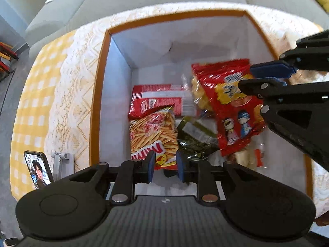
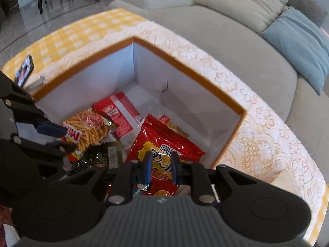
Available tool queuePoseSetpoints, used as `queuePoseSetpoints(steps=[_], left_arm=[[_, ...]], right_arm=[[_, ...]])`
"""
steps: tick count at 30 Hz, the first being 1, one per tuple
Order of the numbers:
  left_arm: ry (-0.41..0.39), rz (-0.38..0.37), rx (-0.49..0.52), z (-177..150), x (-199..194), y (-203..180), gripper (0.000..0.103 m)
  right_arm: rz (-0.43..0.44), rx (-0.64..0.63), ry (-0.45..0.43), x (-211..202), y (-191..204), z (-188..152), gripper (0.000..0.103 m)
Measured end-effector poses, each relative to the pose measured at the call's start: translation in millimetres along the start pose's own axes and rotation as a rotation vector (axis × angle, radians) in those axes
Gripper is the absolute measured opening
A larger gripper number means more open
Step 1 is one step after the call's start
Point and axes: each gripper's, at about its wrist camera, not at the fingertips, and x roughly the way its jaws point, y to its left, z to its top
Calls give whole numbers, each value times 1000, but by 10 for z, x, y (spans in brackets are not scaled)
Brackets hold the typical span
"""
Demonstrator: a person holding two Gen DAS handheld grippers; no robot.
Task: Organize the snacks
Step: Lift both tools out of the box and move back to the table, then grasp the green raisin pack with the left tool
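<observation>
An orange-rimmed box (image 1: pixel 98 86) (image 2: pixel 186 62) with white walls holds several snacks. Inside lie a red wafer packet (image 1: pixel 160 98) (image 2: pixel 121 115), a bag of stick snacks (image 1: pixel 153 131) (image 2: pixel 90 129) and a dark seaweed pack (image 1: pixel 195 138) (image 2: pixel 98 154). My right gripper (image 2: pixel 161 166) (image 1: pixel 265 78) is shut on a red snack bag (image 1: pixel 232 107) (image 2: pixel 164 144), holding it tilted over the box's right side. Over the near left part of the box, my left gripper (image 1: pixel 165 165) (image 2: pixel 63 139) is open. The stick bag's lower edge shows between its pads, which do not press on it.
The box sits on a lace cloth (image 2: pixel 257 127) over a yellow check tablecloth (image 1: pixel 30 103). A phone on a stand (image 1: pixel 38 169) (image 2: pixel 24 72) is left of the box. A grey sofa (image 2: pixel 205 30) with cushions runs behind. A pale packet (image 2: pixel 284 180) lies right of the box.
</observation>
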Motion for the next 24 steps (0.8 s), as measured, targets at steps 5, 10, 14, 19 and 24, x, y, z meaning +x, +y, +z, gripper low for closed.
queuePoseSetpoints(steps=[5, 10, 14, 19, 24], left_arm=[[-80, -29, -22, -50, -322, -82, 32], [-170, -72, -7, -124, -660, -268, 38], [-231, -102, 19, -180, -854, -462, 51], [-276, -114, 50, -216, -980, -720, 56], [-280, -129, 117, -213, -974, -1028, 56]], right_arm=[[6, 70, -83, -358, -118, -110, 16], [-10, 156, -182, -765, -246, -359, 17], [-31, 220, -236, -1032, -362, -658, 21], [-69, 295, -275, -1267, -529, -1121, 28], [-103, 358, -257, -1335, -739, -1590, 35]])
